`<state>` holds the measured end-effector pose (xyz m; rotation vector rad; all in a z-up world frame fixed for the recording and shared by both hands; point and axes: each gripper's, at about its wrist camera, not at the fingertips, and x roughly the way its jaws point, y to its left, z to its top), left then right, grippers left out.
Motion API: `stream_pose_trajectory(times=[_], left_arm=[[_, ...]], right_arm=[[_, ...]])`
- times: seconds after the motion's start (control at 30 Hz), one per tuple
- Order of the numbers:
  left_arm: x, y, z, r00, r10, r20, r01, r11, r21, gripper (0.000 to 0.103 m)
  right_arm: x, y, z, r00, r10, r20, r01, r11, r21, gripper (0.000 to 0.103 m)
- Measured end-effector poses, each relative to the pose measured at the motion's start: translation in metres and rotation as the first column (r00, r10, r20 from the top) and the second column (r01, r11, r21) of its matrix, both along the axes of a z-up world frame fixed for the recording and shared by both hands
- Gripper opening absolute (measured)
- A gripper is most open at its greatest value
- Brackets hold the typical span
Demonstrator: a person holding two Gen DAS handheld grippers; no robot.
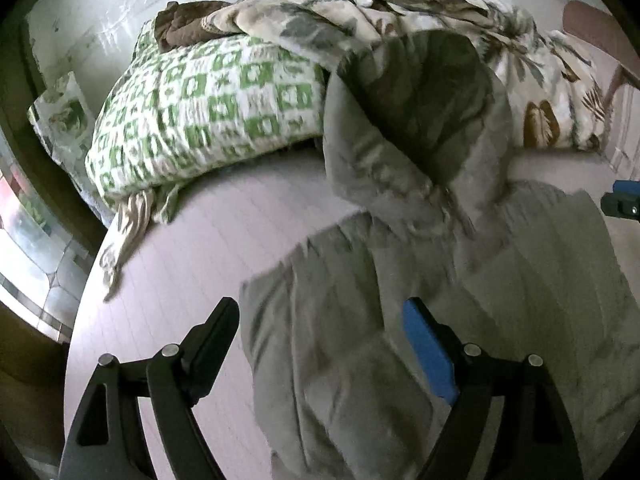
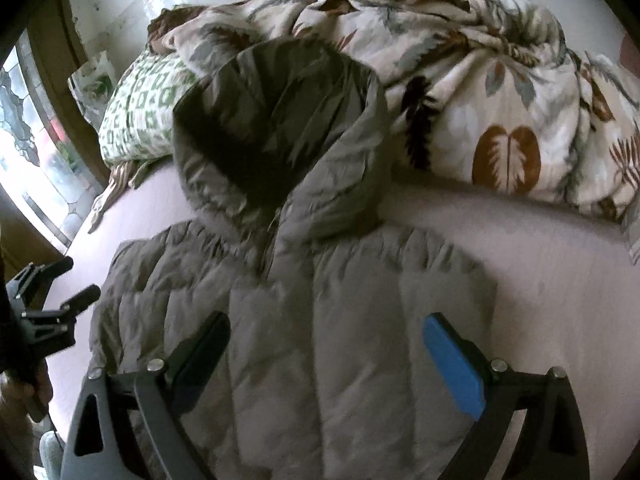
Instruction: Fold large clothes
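Observation:
A grey puffer jacket (image 2: 320,320) lies flat on the pale bed sheet (image 2: 560,280), front up. Its hood (image 2: 280,120) points toward the pillows. It also shows in the left wrist view (image 1: 400,280), hood (image 1: 416,112) raised. My left gripper (image 1: 320,320) is open and empty, above the jacket's left edge. It also shows in the right wrist view (image 2: 60,292) at the left. My right gripper (image 2: 326,332) is open and empty, over the jacket's chest. Its blue-padded tip shows at the right edge of the left wrist view (image 1: 624,200).
A green-and-white patterned pillow (image 1: 200,112) and a rumpled leaf-print blanket (image 2: 500,100) lie at the head of the bed against the white wall. A window (image 2: 24,140) is on the left. A brown cloth (image 1: 188,24) lies on the pillow.

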<state>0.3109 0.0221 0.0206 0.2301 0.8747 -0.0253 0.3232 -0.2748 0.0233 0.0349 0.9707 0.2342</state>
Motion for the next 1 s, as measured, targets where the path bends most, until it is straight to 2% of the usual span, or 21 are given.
stream_pose_trajectory(times=[0.3,0.5,0.9,1.0], left_arm=[[0.048,-0.005,0.008,1.000,0.026,-0.017,-0.028,0.996,-0.080,0.084],[0.064,-0.005,0.004,0.999,0.043,-0.019,-0.044,0.995,-0.084,0.084],[0.095,0.005,-0.006,0.997,0.067,-0.035,-0.070,0.991,-0.111,0.084],[0.106,0.004,-0.007,0.998,0.062,-0.029,-0.065,0.993,-0.095,0.084]], right_arm=[[0.048,-0.033,-0.001,0.995,-0.099,-0.017,0.100,0.993,0.068,0.099],[0.063,-0.036,-0.011,0.992,-0.118,-0.038,0.120,0.991,0.057,0.099],[0.100,-0.043,-0.004,0.988,-0.153,-0.027,0.154,0.987,0.041,0.099],[0.111,-0.042,-0.006,0.988,-0.152,-0.030,0.153,0.988,0.033,0.099]])
